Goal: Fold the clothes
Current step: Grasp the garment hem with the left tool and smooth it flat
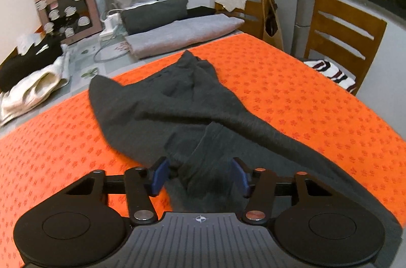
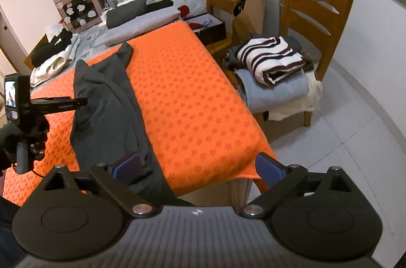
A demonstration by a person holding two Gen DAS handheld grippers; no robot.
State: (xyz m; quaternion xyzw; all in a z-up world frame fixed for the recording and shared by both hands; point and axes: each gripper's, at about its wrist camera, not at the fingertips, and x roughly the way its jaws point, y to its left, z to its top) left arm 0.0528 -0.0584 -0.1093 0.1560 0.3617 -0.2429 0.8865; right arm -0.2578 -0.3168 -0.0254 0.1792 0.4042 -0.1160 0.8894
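Dark garment point(image 1: 177, 110) runs from 6 toward 12 on the desk point(image 1: 291, 95); left tongs point(image 1: 200, 175) half-spread straddling its near fold, right tongs point(image 2: 198, 166) spread wide, empty

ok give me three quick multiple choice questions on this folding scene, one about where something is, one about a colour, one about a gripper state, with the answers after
1. Where does the striped folded garment lie?
A. on the wooden chair's stack
B. on the orange cloth
C. on the floor

2. What colour is the cloth under the dark grey garment?
A. blue
B. orange
C. white

3. How does the right gripper stand?
A. shut on the garment
B. shut on nothing
C. open

Answers:
1 A, it tops the pile on the chair beside the table.
2 B, orange with a small repeated print.
3 C, its blue pads sit wide apart, pressing nothing.
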